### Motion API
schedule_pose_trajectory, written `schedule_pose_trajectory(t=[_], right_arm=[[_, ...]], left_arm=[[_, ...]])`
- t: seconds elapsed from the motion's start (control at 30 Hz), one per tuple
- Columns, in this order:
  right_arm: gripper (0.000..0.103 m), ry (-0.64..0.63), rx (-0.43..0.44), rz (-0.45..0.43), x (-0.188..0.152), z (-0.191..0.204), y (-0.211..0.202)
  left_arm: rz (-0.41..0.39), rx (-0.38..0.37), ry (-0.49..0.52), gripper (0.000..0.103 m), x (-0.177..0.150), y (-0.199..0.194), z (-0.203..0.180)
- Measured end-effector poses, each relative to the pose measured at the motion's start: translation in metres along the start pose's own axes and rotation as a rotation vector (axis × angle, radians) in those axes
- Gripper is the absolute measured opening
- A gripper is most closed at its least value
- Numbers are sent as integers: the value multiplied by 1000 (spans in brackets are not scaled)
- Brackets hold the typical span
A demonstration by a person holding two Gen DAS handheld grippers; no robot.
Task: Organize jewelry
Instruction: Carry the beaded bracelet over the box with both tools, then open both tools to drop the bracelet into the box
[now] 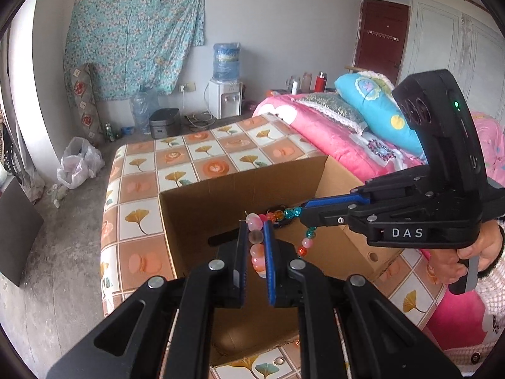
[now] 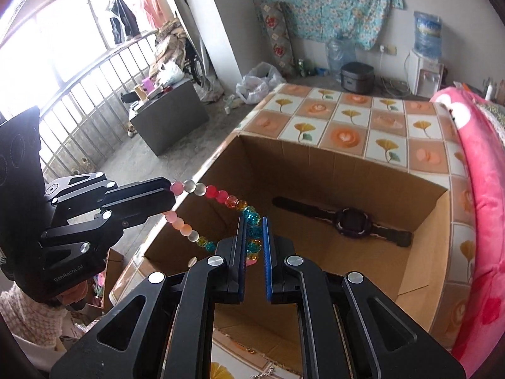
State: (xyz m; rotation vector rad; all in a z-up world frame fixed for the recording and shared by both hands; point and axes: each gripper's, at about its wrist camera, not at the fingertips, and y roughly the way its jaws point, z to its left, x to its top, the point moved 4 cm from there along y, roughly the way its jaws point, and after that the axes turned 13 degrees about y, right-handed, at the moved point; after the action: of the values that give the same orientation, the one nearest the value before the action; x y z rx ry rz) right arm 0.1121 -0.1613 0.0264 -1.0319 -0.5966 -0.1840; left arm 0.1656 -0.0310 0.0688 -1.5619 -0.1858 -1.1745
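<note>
Soft daylight from the blown-out window [image 2: 63,31] (fisheye bends edges, dark corners), mostly sharp.

My left tool [image 1: 255,237] and right tool [image 2: 254,230] are matte black with blue ridged pads [image 2: 267,252] and silver screws. The right one reads "DAS" beside a green light; my sleeve [image 1: 492,281] is pink-white knit.

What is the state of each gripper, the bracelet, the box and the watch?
Left gripper: shut on the bracelet's pink end.
Right gripper: shut on the bracelet's teal end.
Bracelet: held between both grippers, above the box.
Box: open, on the tiled cloth.
Watch: lying flat inside the box.
</note>
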Motion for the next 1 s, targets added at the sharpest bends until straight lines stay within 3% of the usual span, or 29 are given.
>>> schedule_pose_trajectory(t=[0.3, 0.53, 0.8, 1.0], right_arm=[[7, 102, -6, 290, -10, -27, 73], [12, 208, 15, 444, -21, -40, 106], [20, 211, 9, 388, -18, -39, 92], [30, 177, 17, 254, -12, -34, 49]], left_arm=[[233, -49, -9, 9, -34, 63, 9], [341, -9, 60, 10, -44, 86, 8], [320, 23, 40, 13, -42, 80, 15], [213, 32, -11, 21, -35, 52, 17]])
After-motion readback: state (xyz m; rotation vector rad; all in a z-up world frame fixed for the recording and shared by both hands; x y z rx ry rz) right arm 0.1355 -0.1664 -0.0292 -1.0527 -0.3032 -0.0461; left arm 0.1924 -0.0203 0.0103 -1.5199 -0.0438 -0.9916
